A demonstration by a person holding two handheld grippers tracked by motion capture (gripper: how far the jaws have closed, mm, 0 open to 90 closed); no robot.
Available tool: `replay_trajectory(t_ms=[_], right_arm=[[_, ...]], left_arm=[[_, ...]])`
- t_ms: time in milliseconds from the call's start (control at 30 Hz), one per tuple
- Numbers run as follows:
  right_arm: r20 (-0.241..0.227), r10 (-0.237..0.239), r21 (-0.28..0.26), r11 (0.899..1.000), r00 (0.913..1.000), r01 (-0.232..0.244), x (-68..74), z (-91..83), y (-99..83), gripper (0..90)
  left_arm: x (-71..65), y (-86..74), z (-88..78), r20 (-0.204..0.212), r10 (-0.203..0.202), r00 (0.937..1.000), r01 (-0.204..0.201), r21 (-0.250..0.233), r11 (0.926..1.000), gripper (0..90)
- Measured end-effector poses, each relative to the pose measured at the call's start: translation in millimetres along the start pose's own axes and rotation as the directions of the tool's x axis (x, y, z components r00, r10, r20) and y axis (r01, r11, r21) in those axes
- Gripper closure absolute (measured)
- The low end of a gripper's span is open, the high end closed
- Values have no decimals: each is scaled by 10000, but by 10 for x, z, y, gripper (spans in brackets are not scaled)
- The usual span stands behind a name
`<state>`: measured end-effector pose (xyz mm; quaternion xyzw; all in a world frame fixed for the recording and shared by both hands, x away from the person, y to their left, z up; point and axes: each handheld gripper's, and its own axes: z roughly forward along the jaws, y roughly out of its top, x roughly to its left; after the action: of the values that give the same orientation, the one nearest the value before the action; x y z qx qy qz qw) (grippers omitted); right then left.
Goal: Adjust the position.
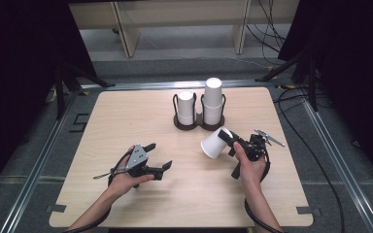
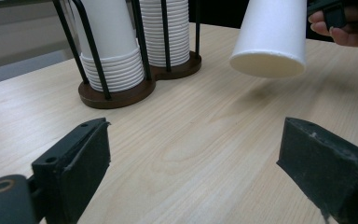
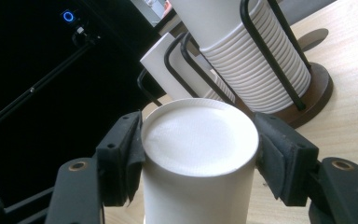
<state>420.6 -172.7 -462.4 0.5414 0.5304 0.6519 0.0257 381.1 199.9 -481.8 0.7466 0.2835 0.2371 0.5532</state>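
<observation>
White cup (image 1: pixel 214 142) in right gripper (image 1: pixel 228 140); two stacks (image 1: pixel 212 102) behind.

In the lower half of the high view two bare forearms come up from the bottom edge, no sleeves on either; the left hand (image 1: pixel 124 180) carries the left claw (image 1: pixel 156 156), black, with a grey three-cornered plate on top and a thin lever jutting toward the left of the frame; the right hand (image 1: pixel 249 165) carries the right claw (image 1: pixel 222 137), also black, a slim grey lever sticking out to the right; a black cable loops from each claw down along the wrist; in the left gripper view the fingers (image 2: pixel 79 158) are blocky black wedges with matte pads and a brass-ringed screw hole at lower left; the right gripper view shows similar holes on both arms.
</observation>
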Motion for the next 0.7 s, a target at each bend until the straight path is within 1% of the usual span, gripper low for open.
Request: replay_trajectory(t_ms=[100, 133, 200, 233, 267, 300, 333, 367, 400, 433, 500, 533, 567, 600, 633, 667, 700], right_arm=[[99, -7, 13, 10000, 10000, 7, -13, -2, 4, 367], [47, 4, -12, 10000, 10000, -4, -14, -4, 4, 367], [-160, 210, -49, 9998, 9997, -210, -21, 4, 4, 367], [-82, 272, -86, 9996, 9996, -272, -27, 12, 5, 367], [-151, 323, -103, 9994, 9994, -324, -33, 8, 7, 367], [-108, 498, -58, 9987, 9987, -499, -31, 6, 10, 367], [-108, 498, -58, 9987, 9987, -499, -31, 6, 10, 367], [-67, 790, -61, 9969, 9969, -790, -28, -6, 12, 367], [-123, 937, -96, 9955, 9955, -938, -32, -9, 4, 367], [-68, 954, -127, 9954, 9954, -954, -45, -11, -2, 367], [-60, 959, -125, 9953, 9954, -960, -49, -19, -9, 367], [-29, 1164, -97, 9931, 9932, -1164, -60, -19, -27, 367], [70, 1316, -64, 9913, 9913, -1316, -56, -21, -33, 367], [-20, 1457, -20, 9893, 9893, -1457, -54, -20, -40, 367], [62, 1682, 54, 9857, 9857, -1682, -35, -15, -44, 367], [-37, 1367, -7, 9906, 9906, -1367, -60, -11, -51, 367], [-8, 1257, -53, 9921, 9921, -1257, -61, -4, -55, 367]], left_arm=[[-12, 10, 22, 42, -25, 10000, 25, -27, 10000, 85], [-22, 12, 56, 198, 1, 9998, 3, -241, 9997, 85], [-54, 30, 92, 343, -72, 9994, 72, -5, 10000, 78], [-63, 37, 122, 447, -122, 9989, 120, 39, 9999, 73], [-70, 37, 151, 540, -169, 9984, 172, -50, 9998, 69], [-78, 46, 175, 595, -132, 9981, 131, 11, 9999, 66], [-78, 46, 175, 595, -132, 9981, 131, 11, 9999, 62], [-104, 59, 237, 714, -98, 9974, 94, 57, 9999, 51], [-104, 59, 237, 714, -98, 9974, 94, 57, 9999, 41], [-147, 77, 303, 892, -64, 9960, 49, 168, 9998, 28], [-169, 82, 337, 966, -47, 9953, 37, 99, 9999, 15], [-202, 92, 372, 1034, -14, 9946, 0, 130, 9999, 0], [-217, 92, 398, 1086, -21, 9941, 16, 47, 10000, 0], [-231, 99, 404, 1107, 16, 9939, -29, 116, 9999, 0], [-244, 104, 413, 1140, 61, 9935, -74, 116, 9999, 0], [-262, 108, 421, 1168, 39, 9931, -47, 71, 10000, 0], [-273, 113, 430, 1229, 83, 9924, -84, 4, 10000, 0]])
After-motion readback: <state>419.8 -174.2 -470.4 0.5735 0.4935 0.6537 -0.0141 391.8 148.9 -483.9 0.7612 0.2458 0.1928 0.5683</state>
